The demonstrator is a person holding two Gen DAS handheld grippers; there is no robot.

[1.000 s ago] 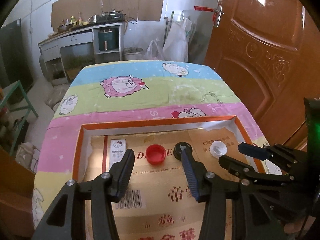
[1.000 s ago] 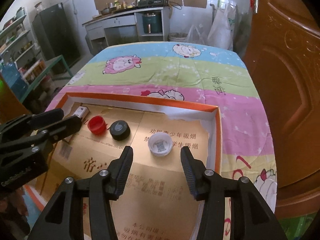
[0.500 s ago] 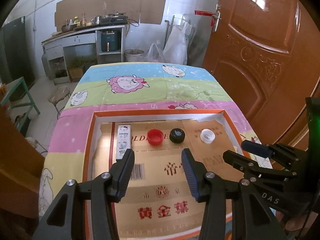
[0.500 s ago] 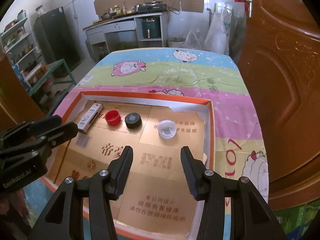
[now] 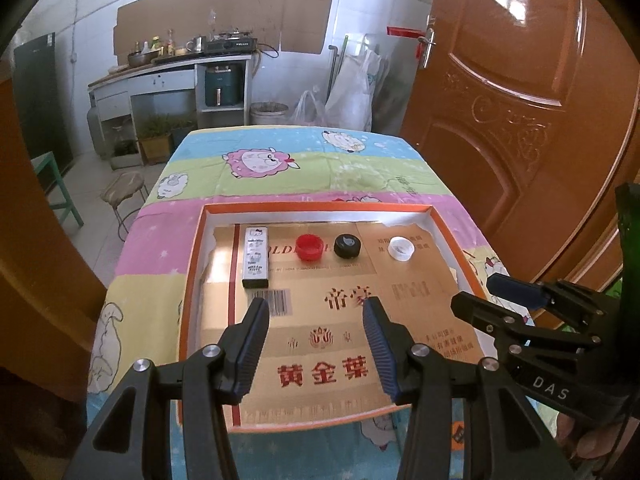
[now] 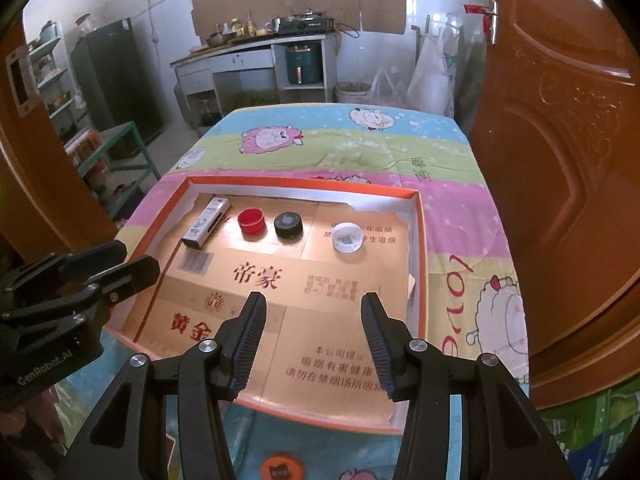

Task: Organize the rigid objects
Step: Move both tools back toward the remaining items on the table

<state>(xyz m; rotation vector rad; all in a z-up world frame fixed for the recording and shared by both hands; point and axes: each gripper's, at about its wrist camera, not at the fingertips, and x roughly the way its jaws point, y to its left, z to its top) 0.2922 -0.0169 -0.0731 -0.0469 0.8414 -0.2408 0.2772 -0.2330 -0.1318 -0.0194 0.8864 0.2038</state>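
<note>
An orange-rimmed tray [image 5: 192, 264] [image 6: 418, 240] lined with gold cardboard lies on the table. Along its far side stand a slim white box [image 5: 256, 256] [image 6: 207, 222], a red cap [image 5: 309, 246] [image 6: 251, 221], a black cap [image 5: 347, 245] [image 6: 288, 224] and a white cap [image 5: 401, 249] [image 6: 347, 237]. My left gripper [image 5: 314, 314] hangs open above the tray's near half with nothing between its fingers. My right gripper [image 6: 313, 310] is open and empty too, over the near right part of the tray. Each gripper shows at the edge of the other's view.
The table wears a striped cloth with cartoon sheep [image 5: 260, 162]. A brown wooden door [image 5: 520, 128] stands close on the right. A stool [image 5: 124, 188] and green frame sit left of the table. A counter with kitchen gear [image 5: 192, 64] lines the back wall.
Both grippers have drawn back and up from the caps, so the whole tray now shows. The box and caps have not moved. Both stay open.
</note>
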